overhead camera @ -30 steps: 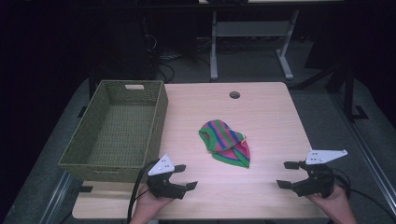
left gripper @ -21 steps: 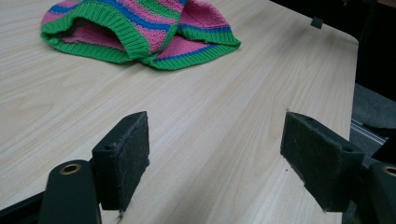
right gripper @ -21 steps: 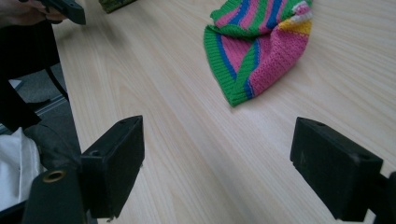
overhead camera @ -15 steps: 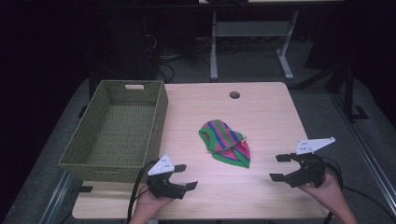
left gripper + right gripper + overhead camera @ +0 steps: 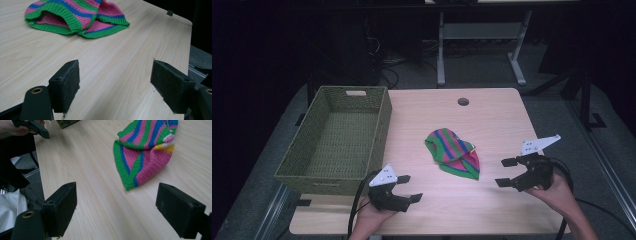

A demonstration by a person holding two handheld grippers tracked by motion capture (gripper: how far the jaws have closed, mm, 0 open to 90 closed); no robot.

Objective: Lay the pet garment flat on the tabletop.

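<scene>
The striped hat [image 5: 453,152] lay crumpled mid-worktop [image 5: 492,120], right of the basket [image 5: 337,140]. The right claw [image 5: 507,172] hung just beside its near edge, jaws spread and empty; the left claw [image 5: 409,188] sat released near the front edge. A shallow pinch risked catching one knit layer, so the hat would slip or drag.

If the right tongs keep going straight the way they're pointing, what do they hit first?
Most likely the striped knit hat: the right tongs are open, aimed across bare table at its green-edged near corner. Depth is hard to judge, but nothing lies between.
</scene>
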